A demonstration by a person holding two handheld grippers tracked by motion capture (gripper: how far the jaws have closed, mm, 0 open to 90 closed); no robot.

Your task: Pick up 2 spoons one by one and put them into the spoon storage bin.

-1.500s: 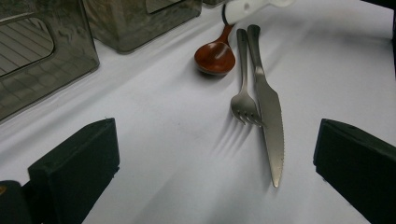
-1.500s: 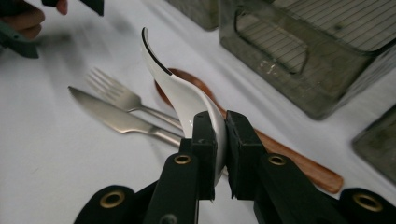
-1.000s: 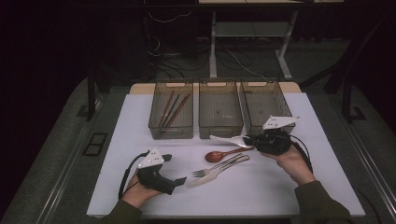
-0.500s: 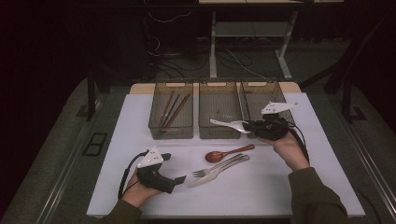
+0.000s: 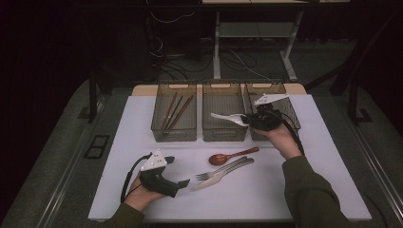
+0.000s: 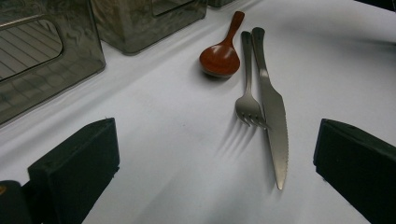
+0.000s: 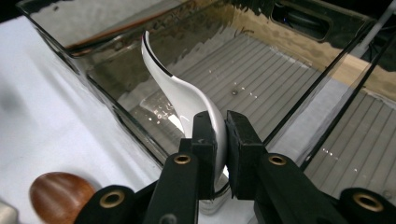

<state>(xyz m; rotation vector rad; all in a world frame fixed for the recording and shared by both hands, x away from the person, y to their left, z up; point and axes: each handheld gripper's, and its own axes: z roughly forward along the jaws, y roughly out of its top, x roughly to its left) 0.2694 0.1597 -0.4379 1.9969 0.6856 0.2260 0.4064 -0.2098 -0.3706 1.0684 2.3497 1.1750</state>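
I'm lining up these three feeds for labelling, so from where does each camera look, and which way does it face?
High view: above the person's side, facing forward and down on the table; both forearms, left gripper, right gripper show.
Left gripper view: rides the left gripper, looking low across the table past open jaws at the wooden spoon, fork, knife.
Right gripper view: rides the right gripper, facing the middle bin; jaws clamp the white spoon.
Shared: the wooden spoon appears in all three.
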